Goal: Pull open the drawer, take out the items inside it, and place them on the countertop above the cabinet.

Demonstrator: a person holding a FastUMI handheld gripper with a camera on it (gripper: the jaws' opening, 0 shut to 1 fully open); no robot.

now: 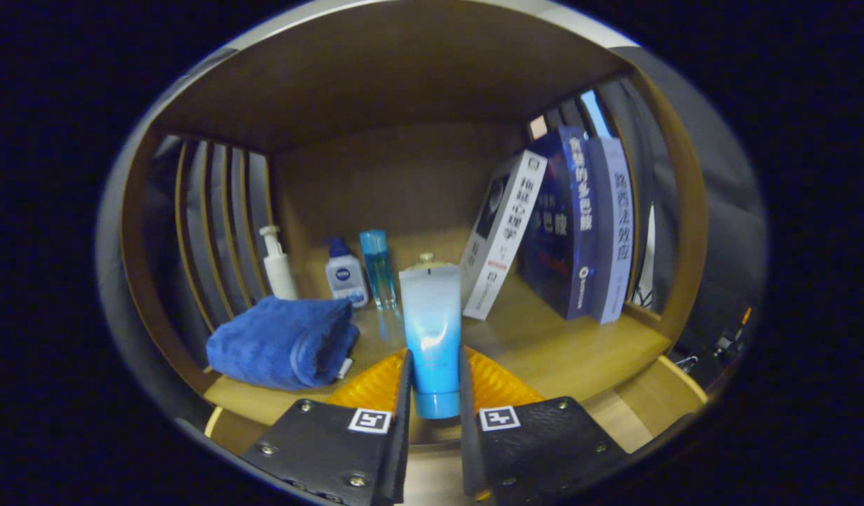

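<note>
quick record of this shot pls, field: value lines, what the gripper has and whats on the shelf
gripper: shut on the blue tube, one finger each side
blue tube: upright, cap down, between the fingers
surface: wooden shelf with back and side walls
blue towel: folded, beside the tube on the shelf
pump bottle: white, standing behind the towel
small bottles: white one with blue cap, clear blue one, near the back wall
books: three, leaning together beyond the tube on the other side
drawer: cannot tell

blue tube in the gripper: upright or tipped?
Upright. The blue tube stands cap-down between the gripper fingers, which press on both its sides, its flat crimped end up, just above the wooden countertop.
</note>
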